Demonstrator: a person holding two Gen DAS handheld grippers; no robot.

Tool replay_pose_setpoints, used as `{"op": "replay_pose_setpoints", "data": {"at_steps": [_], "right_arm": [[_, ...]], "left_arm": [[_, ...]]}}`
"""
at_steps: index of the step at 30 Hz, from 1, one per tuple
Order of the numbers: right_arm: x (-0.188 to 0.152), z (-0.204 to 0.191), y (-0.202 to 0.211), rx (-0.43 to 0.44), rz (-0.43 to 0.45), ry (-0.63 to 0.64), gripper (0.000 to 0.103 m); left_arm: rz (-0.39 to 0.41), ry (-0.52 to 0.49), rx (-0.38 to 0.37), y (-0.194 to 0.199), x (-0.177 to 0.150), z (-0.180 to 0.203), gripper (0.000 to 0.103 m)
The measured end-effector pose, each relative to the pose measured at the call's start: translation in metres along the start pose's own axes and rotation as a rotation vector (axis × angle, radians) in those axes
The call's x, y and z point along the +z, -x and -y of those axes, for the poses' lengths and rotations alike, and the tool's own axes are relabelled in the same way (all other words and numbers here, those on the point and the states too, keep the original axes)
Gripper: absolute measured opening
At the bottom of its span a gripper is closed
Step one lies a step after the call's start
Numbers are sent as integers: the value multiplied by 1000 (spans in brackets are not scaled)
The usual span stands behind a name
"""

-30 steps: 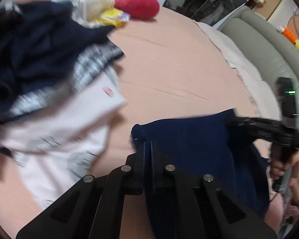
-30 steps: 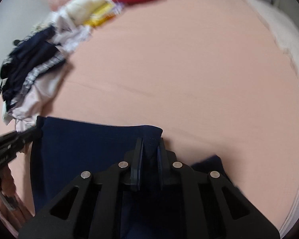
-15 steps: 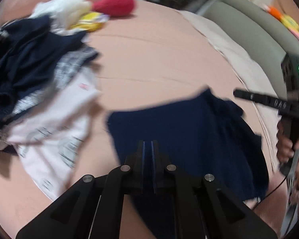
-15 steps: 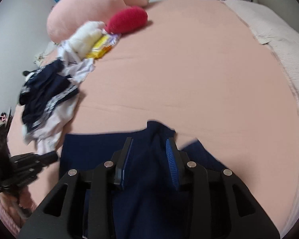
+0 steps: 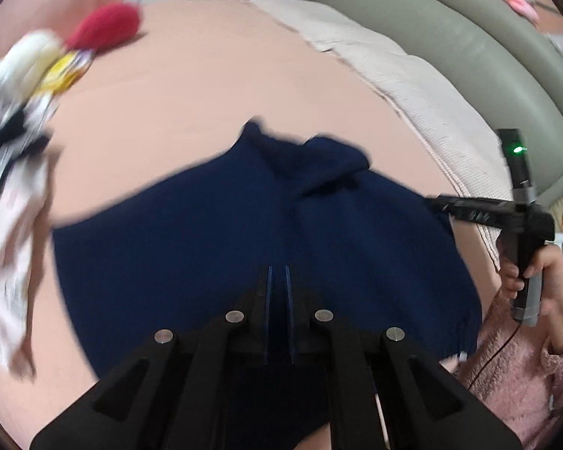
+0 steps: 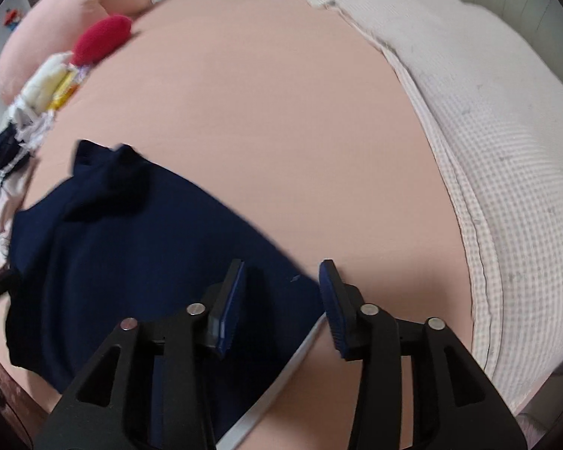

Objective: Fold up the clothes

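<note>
A navy blue garment [image 5: 251, 240] lies spread on the pink bed sheet [image 5: 214, 90], with a rumpled fold at its far edge. My left gripper [image 5: 277, 273] hovers over its near middle, jaws almost closed with a thin gap and nothing between them. In the right wrist view the garment [image 6: 131, 247] lies to the left. My right gripper [image 6: 281, 273] is open over its right edge and holds nothing. The right gripper also shows in the left wrist view [image 5: 435, 199], at the garment's right edge.
A pile of unfolded clothes [image 5: 11, 172] lies at the left. A red cushion [image 5: 105, 26] and a yellow and white bundle [image 5: 52, 67] lie at the far left. A cream blanket [image 6: 488, 120] covers the bed's right side. A pink pillow [image 6: 56, 22] lies at the far left.
Both grippers have let go of the navy garment, and it now lies flat on the bed. The right gripper opened wide and moved to the garment's right edge.
</note>
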State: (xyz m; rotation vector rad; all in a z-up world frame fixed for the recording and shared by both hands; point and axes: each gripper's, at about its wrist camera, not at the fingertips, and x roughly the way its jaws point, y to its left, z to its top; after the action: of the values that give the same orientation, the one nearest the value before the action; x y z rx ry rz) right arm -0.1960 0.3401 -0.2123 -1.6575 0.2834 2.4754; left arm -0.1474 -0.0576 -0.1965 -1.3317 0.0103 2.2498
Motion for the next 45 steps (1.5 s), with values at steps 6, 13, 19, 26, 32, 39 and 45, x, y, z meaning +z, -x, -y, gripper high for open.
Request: {"op": "replay_pose_setpoints", "data": {"at_steps": [6, 13, 19, 26, 32, 39, 45], "right_arm": [[-2, 13, 0, -4, -4, -1, 47], [-31, 48, 27, 29, 8, -158, 48], [-40, 48, 25, 61, 3, -147, 55], [-32, 42, 21, 98, 24, -124, 35], [-42, 73, 30, 52, 64, -197, 32], [-70, 76, 43, 141, 34, -297, 42], [-75, 65, 36, 249, -2, -264, 5]], "left_arm": [[-10, -86, 22, -52, 65, 29, 10], [-114, -251, 43, -101, 78, 51, 41], [-95, -229, 100, -102, 74, 49, 9], [-2, -130, 121, -82, 75, 34, 4], [-10, -55, 136, -86, 65, 29, 4], [-70, -123, 121, -100, 62, 40, 7], [-105, -156, 115, -110, 70, 47, 11]]}}
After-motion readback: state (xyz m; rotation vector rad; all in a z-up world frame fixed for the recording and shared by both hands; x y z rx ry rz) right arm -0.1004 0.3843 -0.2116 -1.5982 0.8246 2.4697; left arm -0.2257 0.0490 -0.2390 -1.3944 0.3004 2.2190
